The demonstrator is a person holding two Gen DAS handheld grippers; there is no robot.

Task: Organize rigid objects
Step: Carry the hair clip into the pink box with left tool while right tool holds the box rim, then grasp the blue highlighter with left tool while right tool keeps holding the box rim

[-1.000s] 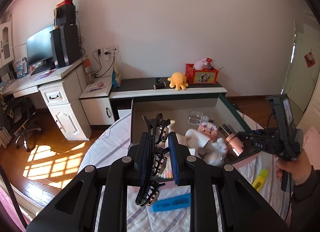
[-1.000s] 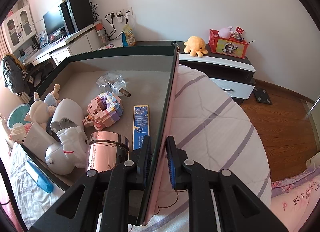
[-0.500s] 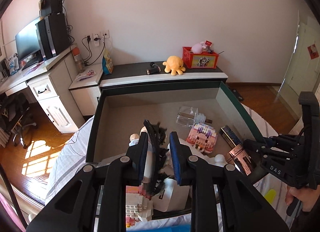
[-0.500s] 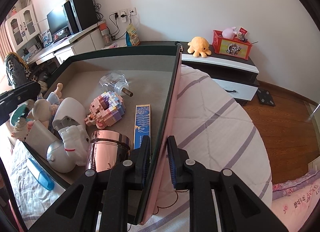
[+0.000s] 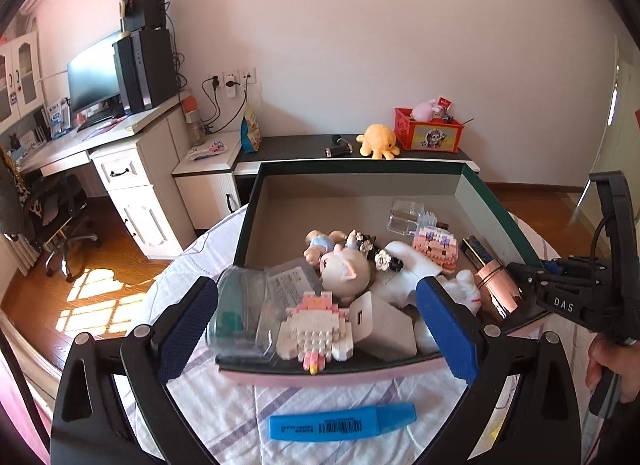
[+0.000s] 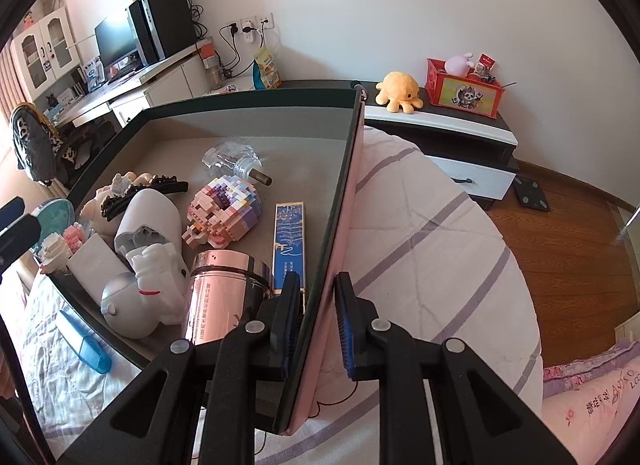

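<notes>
The left gripper (image 5: 316, 307) was opening, and its blue pads (image 5: 186, 327) stood far apart above the near edge of the box (image 5: 460, 175); nothing was pressed between them. Between the pads one could see a clear plastic container (image 5: 240, 313), a pink and white brick figure (image 5: 316, 331) and a grey card (image 5: 382, 323), all lying inside the box. The black hair clip (image 5: 378, 251) with white flowers lay free on top of a pale doll head (image 5: 346, 271), close to a small doll in blue (image 5: 320, 243). The right gripper (image 6: 316, 323) was closed tightly on the right wall of the box (image 6: 340, 201), one pad inside and one outside. Just beside its inner finger stood a shiny pink jar (image 6: 222, 297) and a blue and gold flat packet (image 6: 289, 239). A blue highlighter (image 5: 342, 421) lay on the striped bedsheet (image 5: 224, 409), outside the box and in front of its near edge. A white astronaut figure (image 6: 146, 287) lay inside the box, near the jar.
</notes>
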